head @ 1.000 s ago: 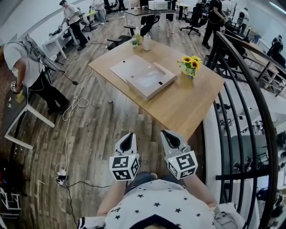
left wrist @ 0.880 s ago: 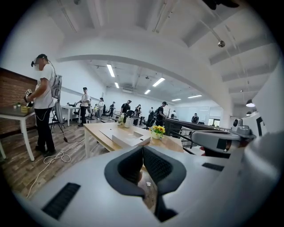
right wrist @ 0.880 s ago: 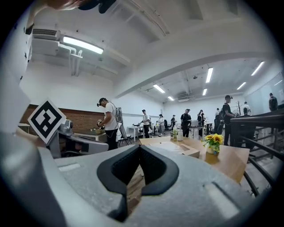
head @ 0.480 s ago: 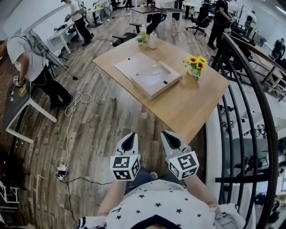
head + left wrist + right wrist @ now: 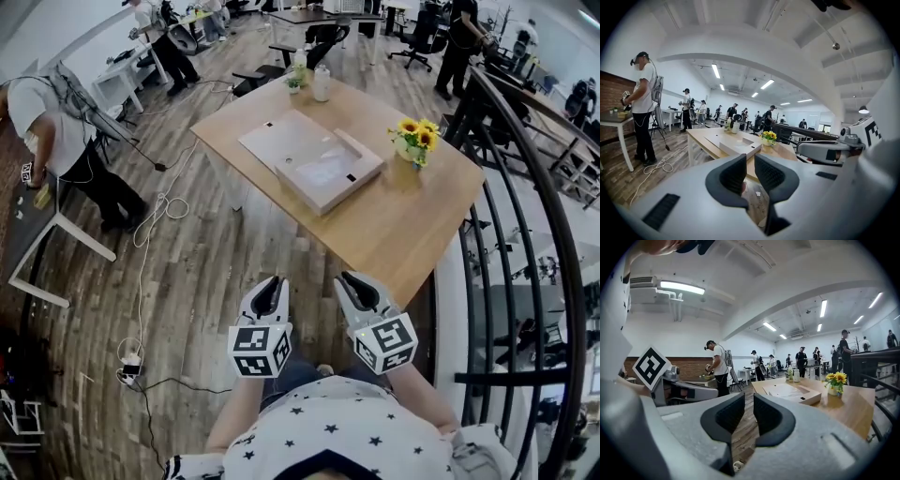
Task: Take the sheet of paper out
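A flat pale box [image 5: 312, 161] lies on the wooden table [image 5: 394, 225], with a white sheet of paper [image 5: 323, 169] showing in its right half. The box also shows far ahead in the left gripper view [image 5: 736, 144] and in the right gripper view [image 5: 793, 392]. My left gripper [image 5: 273, 284] and right gripper [image 5: 348, 280] hang side by side over the floor, well short of the table's near corner. Both pairs of jaws have just been opening. Each now stands open by a narrow gap, left gripper [image 5: 751, 161] and right gripper [image 5: 749, 401], with nothing between the pads.
A vase of sunflowers [image 5: 415, 139] stands right of the box; a bottle [image 5: 322, 84] and a small plant [image 5: 295, 82] stand at the far end. A black railing [image 5: 525, 216] runs along the right. Cables [image 5: 155, 220] lie on the floor at left, where a person [image 5: 56, 122] works at a desk.
Both grippers' jaws have parted slightly from shut. The grippers have edged forward toward the table, and the table sits a little closer in the head view.
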